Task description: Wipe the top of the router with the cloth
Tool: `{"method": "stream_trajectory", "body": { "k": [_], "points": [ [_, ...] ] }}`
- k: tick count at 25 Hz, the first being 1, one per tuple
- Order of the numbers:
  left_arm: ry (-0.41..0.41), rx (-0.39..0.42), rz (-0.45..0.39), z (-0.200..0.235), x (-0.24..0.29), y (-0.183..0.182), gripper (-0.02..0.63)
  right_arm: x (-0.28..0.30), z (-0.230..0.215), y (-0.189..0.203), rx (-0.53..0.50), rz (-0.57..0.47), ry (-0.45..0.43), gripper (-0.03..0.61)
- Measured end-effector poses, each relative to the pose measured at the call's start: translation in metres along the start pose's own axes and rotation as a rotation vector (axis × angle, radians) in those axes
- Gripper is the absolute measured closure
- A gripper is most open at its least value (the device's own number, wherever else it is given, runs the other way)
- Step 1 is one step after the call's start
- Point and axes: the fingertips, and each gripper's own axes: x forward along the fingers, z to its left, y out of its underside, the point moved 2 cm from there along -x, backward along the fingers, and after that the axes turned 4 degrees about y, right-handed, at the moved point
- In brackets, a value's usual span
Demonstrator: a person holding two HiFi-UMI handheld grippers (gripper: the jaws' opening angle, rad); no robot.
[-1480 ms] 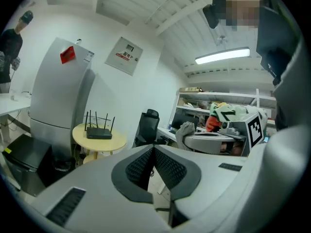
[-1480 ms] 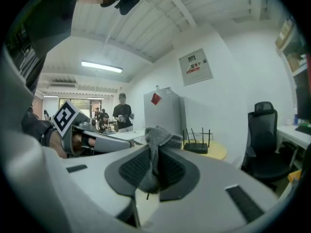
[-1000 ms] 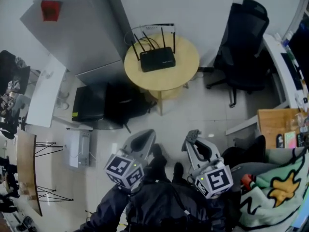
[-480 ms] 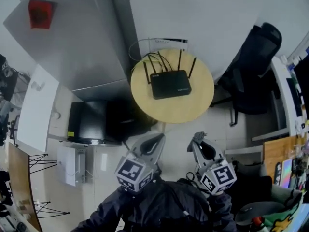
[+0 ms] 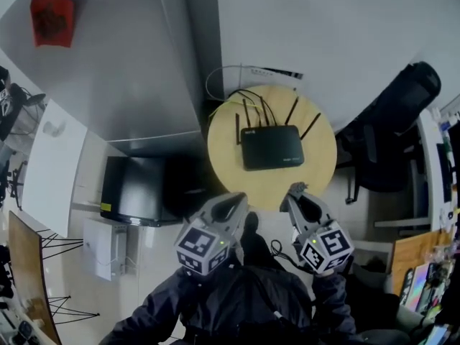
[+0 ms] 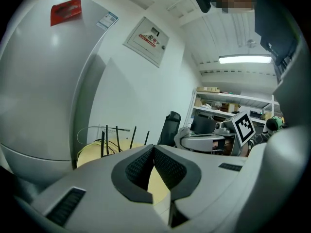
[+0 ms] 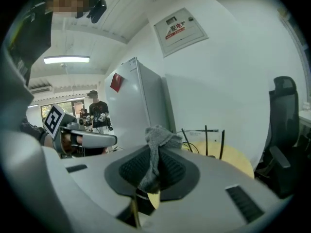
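Two jaws of the right gripper (image 5: 296, 191) pinch the cloth (image 7: 157, 139); the left gripper (image 5: 233, 201) is closed, empty. Farther off, the router (image 5: 272, 147) sits on the table (image 5: 226, 158).

Dark jacket (image 5: 244, 304) (perhaps padded), grey left gripper (image 5: 231, 198), right gripper (image 5: 295, 189), black-and-white marker cubes (image 5: 203, 249)
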Motion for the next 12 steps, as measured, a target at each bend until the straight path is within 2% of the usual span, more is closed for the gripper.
{"method": "stream_trajectory", "body": {
  "k": [6, 12],
  "points": [
    [0.005, -0.031, 0.032, 0.037, 0.062, -0.004, 0.612, 0.066, -0.044, -0.004, 0.002, 0.039, -0.059, 0.506],
    [-0.051, -0.058, 0.072, 0.078, 0.105, -0.008, 0.612, 0.134, -0.085, 0.002, -0.043, 0.118, -0.128, 0.506]
  ]
}}
